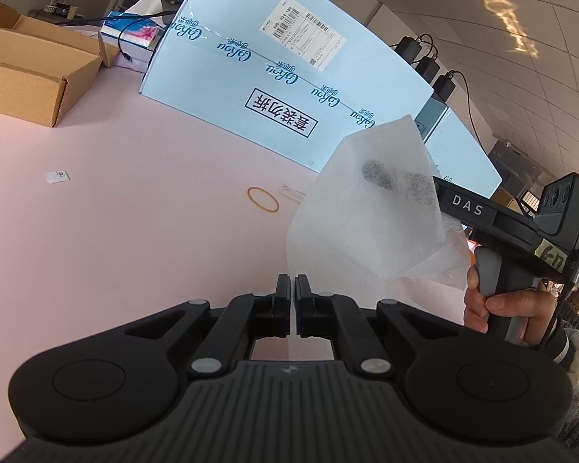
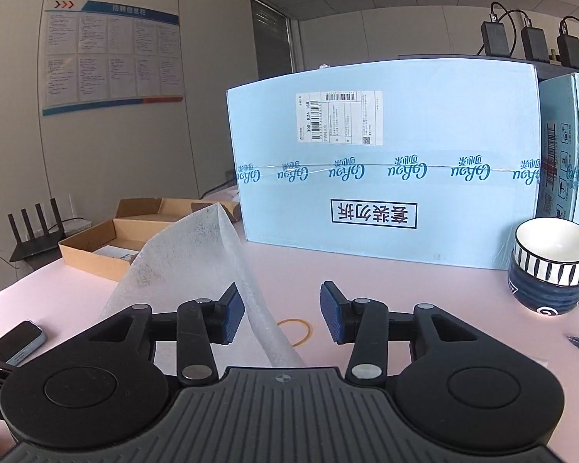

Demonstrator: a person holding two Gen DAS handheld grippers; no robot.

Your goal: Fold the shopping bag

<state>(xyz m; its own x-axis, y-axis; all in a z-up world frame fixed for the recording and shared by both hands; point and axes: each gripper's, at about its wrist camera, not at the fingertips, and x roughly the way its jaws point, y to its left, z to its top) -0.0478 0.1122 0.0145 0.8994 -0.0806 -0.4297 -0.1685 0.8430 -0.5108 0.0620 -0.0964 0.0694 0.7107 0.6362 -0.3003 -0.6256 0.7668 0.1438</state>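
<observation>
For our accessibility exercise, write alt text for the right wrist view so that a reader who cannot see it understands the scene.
The right gripper stands open over a pink table, a white foam bag rising beside its left finger. Behind are a pale blue carton, a striped bowl on a dark cup and a rubber band.

The blue box [image 2: 386, 162] at the counter's far edge carries upside-down "套装勿拆" in a frame, repeated inverted "CoRou" logos along its tape, and a label [image 2: 339, 117] reading "300- K24 188". The right hand-held gripper [image 1: 468, 208] reads "DAS".
</observation>
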